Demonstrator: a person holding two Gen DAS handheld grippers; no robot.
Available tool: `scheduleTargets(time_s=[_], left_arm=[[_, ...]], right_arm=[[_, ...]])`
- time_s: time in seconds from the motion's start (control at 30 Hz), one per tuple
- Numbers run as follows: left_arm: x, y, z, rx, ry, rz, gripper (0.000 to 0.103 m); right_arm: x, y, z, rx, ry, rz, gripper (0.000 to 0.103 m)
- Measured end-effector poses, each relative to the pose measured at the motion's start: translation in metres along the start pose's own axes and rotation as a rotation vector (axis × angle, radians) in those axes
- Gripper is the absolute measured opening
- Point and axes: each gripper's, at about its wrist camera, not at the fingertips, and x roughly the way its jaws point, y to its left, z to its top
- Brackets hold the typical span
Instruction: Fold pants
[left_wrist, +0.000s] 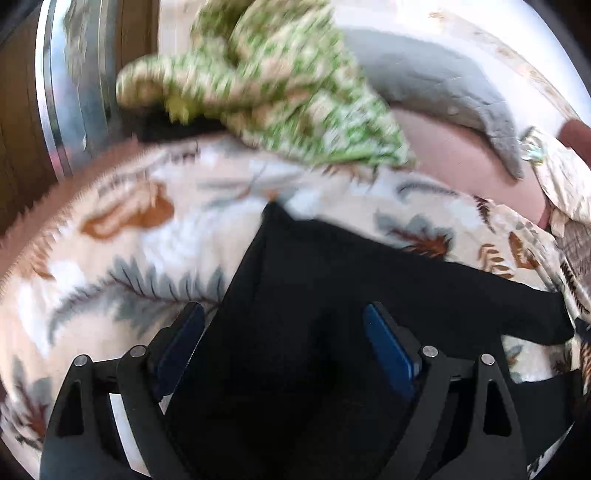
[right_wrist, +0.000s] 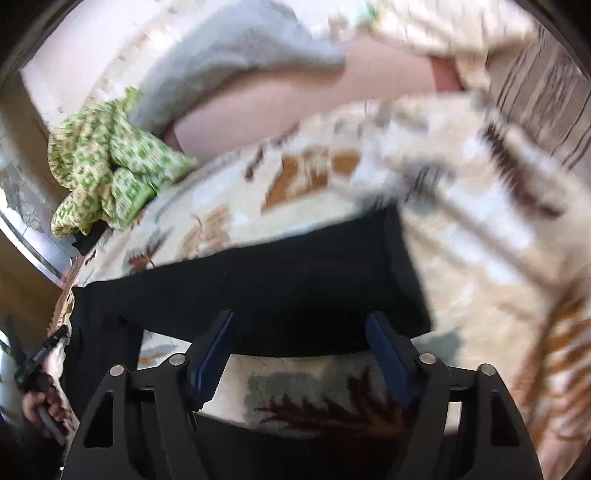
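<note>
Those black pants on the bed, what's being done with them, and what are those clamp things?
A person is folding the black pants using two handheld grippers instead of bare hands. The pants lie spread on a leaf-patterned blanket. Both the left gripper and the right gripper are open, with nothing pinched, poised over the dark fabric. A crumpled green-patterned cloth and a grey cloth sit farther back on the bed. The pictures are blurred with motion.

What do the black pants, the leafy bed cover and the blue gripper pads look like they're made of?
Black pants: soft matte cloth, possibly a knit; it drapes without shine.
Leafy bed cover: plush, fleece-like fabric; fuzzy nap shows in the right wrist view.
Blue pads on the left gripper: probably rubber or soft plastic, with ridged edges.
</note>
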Motion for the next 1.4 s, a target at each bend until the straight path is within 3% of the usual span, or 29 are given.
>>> scheduleTargets(time_s=[0.07, 0.13, 0.37, 0.47, 0.6, 0.67, 0.73, 0.77, 0.8, 0.87, 0.9, 0.93, 1.0, 1.1, 1.17, 1.3, 1.4], left_arm=[[-0.015, -0.02, -0.004, 0.064, -0.015, 0.003, 0.089], [-0.025, -0.038, -0.011, 0.094, 0.004, -0.019, 0.089], [-0.042, -0.08, -0.029, 0.145, 0.046, -0.065, 0.089], [-0.043, -0.09, -0.032, 0.16, 0.052, -0.077, 0.089], [-0.036, -0.095, -0.036, 0.159, 0.072, -0.066, 0.089], [-0.031, -0.095, -0.038, 0.155, 0.088, -0.061, 0.089], [-0.028, -0.095, -0.042, 0.151, 0.099, -0.053, 0.089], [-0.026, -0.095, -0.044, 0.145, 0.105, -0.053, 0.089], [-0.025, -0.095, -0.046, 0.139, 0.107, -0.054, 0.089], [-0.024, -0.097, -0.053, 0.115, 0.109, -0.071, 0.089], [-0.024, -0.1, -0.058, 0.119, 0.114, -0.088, 0.089], [-0.024, -0.104, -0.061, 0.13, 0.114, -0.092, 0.089], [-0.024, -0.113, -0.066, 0.175, 0.11, -0.082, 0.089], [-0.026, -0.119, -0.066, 0.204, 0.107, -0.085, 0.089], [-0.026, -0.117, -0.066, 0.198, 0.11, -0.083, 0.089], [-0.024, -0.11, -0.067, 0.17, 0.12, -0.077, 0.089], [-0.017, -0.105, -0.069, 0.147, 0.146, -0.075, 0.089]], right_arm=[[-0.026, 0.012, -0.005, -0.083, -0.06, -0.022, 0.077], [-0.05, 0.026, -0.017, -0.173, -0.091, -0.033, 0.086], [-0.091, 0.037, -0.056, -0.325, -0.123, -0.204, 0.086], [-0.095, 0.015, -0.059, -0.29, -0.112, -0.276, 0.086], [-0.099, -0.025, -0.054, -0.138, -0.091, -0.38, 0.086], [-0.105, -0.041, -0.05, -0.042, -0.109, -0.371, 0.086], [-0.113, -0.051, -0.047, 0.028, -0.137, -0.316, 0.086], [-0.117, -0.054, -0.046, 0.075, -0.153, -0.234, 0.086], [-0.121, -0.055, -0.046, 0.121, -0.164, -0.141, 0.086], [-0.132, -0.046, -0.047, 0.263, -0.183, 0.138, 0.086], [-0.141, -0.028, -0.051, 0.358, -0.199, 0.348, 0.086], [-0.147, -0.011, -0.053, 0.401, -0.197, 0.488, 0.086], [-0.168, 0.051, -0.05, 0.367, -0.137, 0.771, 0.086], [-0.204, 0.142, -0.049, 0.212, -0.037, 0.973, 0.092], [-0.209, 0.174, -0.052, 0.175, 0.023, 1.028, 0.103], [-0.186, 0.186, -0.063, 0.329, 0.243, 0.998, 0.103], [-0.196, 0.182, -0.065, 0.383, 0.251, 0.926, 0.103]])
